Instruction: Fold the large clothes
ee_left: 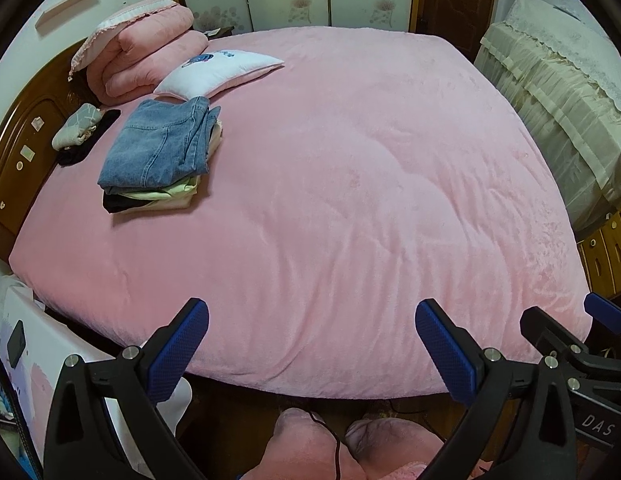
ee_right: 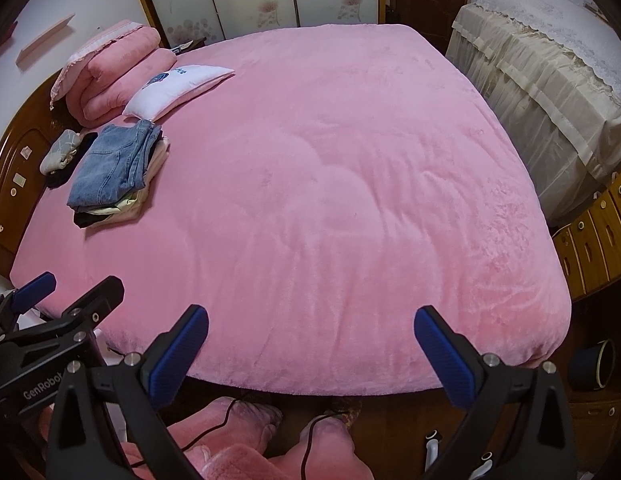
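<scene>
A stack of folded clothes with folded blue jeans [ee_left: 160, 148] on top lies on the pink bed [ee_left: 350, 200] at the left, near the headboard; it also shows in the right wrist view [ee_right: 110, 168]. My left gripper [ee_left: 310, 320] is open and empty above the bed's near edge. My right gripper [ee_right: 310, 326] is open and empty, beside the left one; it shows at the right edge of the left wrist view [ee_left: 566, 320], and the left gripper shows at the left of the right wrist view [ee_right: 66, 288].
A folded pink quilt [ee_left: 138, 56], a white pillow [ee_left: 218, 72] and small grey and black garments [ee_left: 76, 126] lie by the wooden headboard [ee_left: 22, 148]. A cloth-covered cabinet [ee_left: 550, 92] stands right of the bed. Pink slippers [ee_left: 310, 440] and a cable are below.
</scene>
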A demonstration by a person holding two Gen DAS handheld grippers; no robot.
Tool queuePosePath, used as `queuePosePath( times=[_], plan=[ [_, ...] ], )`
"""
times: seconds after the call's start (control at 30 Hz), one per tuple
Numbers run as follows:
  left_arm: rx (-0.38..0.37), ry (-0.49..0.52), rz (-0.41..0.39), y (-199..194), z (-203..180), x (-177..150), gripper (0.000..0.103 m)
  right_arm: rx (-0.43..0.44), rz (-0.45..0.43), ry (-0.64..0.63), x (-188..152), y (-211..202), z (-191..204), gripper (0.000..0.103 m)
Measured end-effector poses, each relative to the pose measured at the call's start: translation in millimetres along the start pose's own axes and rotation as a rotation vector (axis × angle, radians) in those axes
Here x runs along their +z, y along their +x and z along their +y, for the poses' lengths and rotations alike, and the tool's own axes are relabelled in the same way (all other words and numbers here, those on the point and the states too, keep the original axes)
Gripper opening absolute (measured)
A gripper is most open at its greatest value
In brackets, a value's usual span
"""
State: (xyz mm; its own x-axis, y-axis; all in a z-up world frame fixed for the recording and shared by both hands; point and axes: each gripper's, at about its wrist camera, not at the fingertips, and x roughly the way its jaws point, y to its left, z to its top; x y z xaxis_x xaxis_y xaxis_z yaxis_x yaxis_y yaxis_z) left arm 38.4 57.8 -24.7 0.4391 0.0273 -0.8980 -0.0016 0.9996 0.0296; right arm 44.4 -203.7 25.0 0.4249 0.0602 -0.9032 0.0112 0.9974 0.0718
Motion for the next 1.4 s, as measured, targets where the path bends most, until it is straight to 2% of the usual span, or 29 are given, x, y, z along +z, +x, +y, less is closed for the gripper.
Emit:
queuePosePath(
  times=[1.4],
  plan=[
    [-0.007,-0.012,-0.004,-5,-7,-10,0.102,-0.005,0.016,-0.011,-9,3,-7,0.103]
  ],
)
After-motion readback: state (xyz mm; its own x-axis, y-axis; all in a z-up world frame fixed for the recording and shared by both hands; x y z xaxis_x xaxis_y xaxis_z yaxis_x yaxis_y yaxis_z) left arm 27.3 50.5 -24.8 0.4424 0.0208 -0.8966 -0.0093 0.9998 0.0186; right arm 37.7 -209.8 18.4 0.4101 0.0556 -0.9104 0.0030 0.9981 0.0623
